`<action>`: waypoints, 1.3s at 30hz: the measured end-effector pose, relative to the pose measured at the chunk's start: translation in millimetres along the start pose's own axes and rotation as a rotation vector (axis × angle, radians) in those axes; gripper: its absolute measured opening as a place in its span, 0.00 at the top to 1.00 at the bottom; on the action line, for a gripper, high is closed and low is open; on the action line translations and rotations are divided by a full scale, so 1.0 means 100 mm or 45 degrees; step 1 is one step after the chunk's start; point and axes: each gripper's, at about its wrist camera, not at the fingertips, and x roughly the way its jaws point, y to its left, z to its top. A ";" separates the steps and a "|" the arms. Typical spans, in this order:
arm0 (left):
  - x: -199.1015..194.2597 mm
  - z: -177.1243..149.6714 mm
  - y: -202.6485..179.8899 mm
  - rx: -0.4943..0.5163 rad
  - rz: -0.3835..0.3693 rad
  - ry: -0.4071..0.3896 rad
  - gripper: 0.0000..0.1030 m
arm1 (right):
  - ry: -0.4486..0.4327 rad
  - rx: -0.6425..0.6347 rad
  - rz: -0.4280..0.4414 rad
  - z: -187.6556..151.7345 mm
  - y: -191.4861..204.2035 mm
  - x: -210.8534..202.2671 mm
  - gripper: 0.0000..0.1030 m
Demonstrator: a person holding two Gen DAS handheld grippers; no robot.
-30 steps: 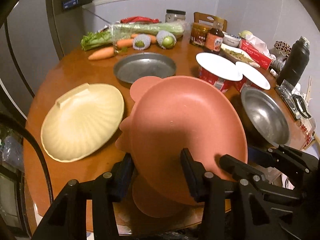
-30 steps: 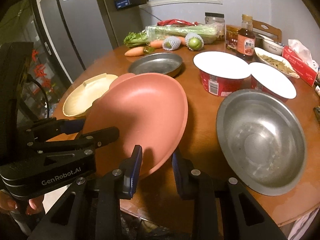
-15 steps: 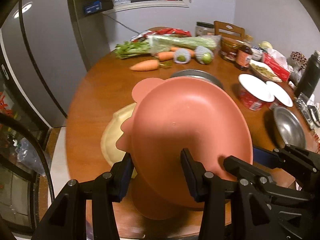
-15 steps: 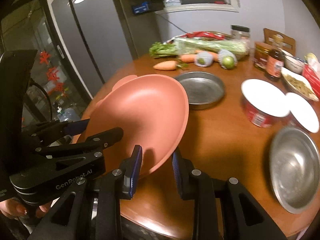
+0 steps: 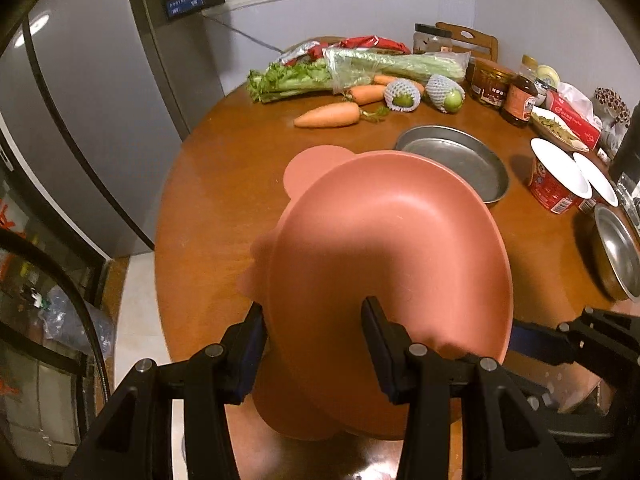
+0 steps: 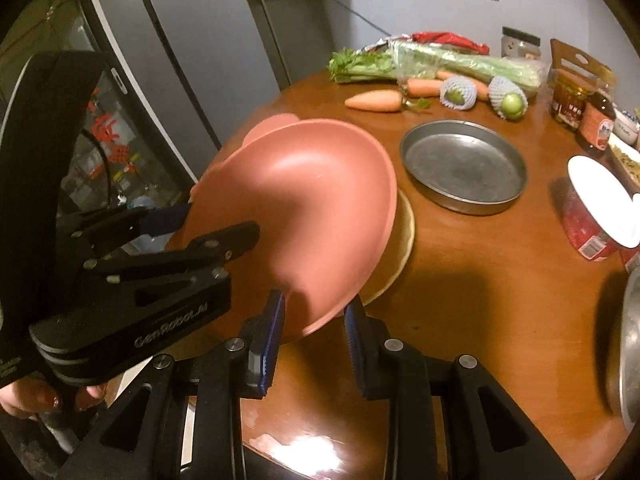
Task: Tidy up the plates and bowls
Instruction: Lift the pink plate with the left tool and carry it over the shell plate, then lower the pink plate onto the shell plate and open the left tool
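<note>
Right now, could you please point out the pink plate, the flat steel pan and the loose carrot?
pink plate (image 5: 400, 240), left wrist view, on its inner hollow.
flat steel pan (image 6: 464, 166), right wrist view, on its flat bottom.
loose carrot (image 5: 326, 115), left wrist view, on its thick middle.

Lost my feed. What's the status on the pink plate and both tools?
Both tools, left and right, clamped on pink plate, held tilted. Cream plate directly beneath. Nothing blocking.

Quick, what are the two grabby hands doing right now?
Left hand-held gripper: shut on the pink plate, gripping its near rim.
Right hand-held gripper: shut on the same pink plate, at its other edge.
</note>
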 end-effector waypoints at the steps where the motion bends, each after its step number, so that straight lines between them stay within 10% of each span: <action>1: 0.02 0.00 0.02 -0.002 -0.008 0.009 0.54 | 0.005 0.001 -0.003 0.01 0.00 0.02 0.68; 39: 0.13 0.04 0.15 -0.075 0.068 0.008 0.54 | -0.053 -0.024 -0.005 0.08 -0.18 -0.15 0.59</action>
